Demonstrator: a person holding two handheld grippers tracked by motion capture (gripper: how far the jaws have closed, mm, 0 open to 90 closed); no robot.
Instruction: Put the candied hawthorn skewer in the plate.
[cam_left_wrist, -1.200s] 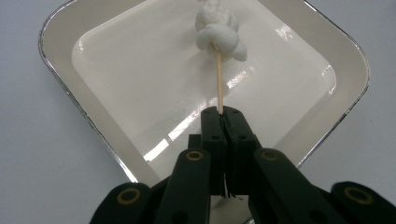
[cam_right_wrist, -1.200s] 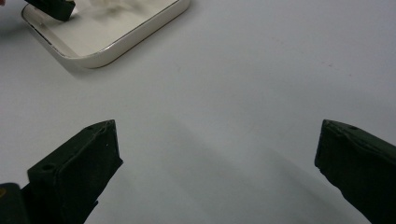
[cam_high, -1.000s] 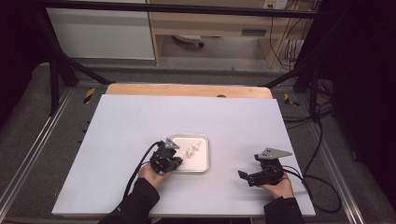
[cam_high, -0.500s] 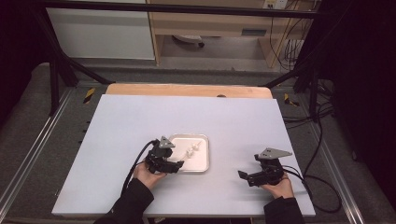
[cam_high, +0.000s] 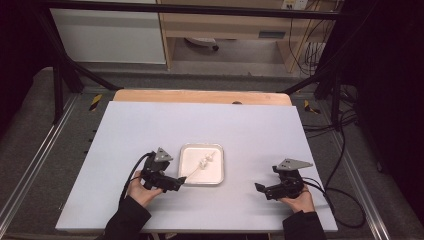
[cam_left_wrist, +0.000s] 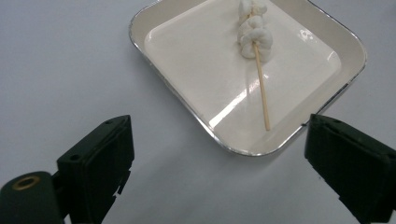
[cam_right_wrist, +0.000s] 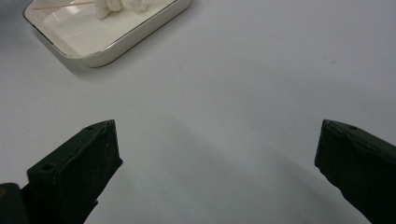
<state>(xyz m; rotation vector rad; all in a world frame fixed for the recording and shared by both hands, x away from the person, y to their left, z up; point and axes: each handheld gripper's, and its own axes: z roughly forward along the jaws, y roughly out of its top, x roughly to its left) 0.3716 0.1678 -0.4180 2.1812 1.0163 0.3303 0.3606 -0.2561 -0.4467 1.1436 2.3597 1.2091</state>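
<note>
Pale table (cam_high: 150, 125), perhaps wooden cabinet (cam_high: 225, 25) behind

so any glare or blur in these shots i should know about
Left gripper view: bright glare patches on the glossy tray, yet the skewer stays sharp, and the jaws at the bottom edge look soft. Right gripper view: the jaws cast faint diffuse shadows on the table; the tray is cut off at the top. High view: even light on the table, dark surroundings, slightly soft overall.
</note>
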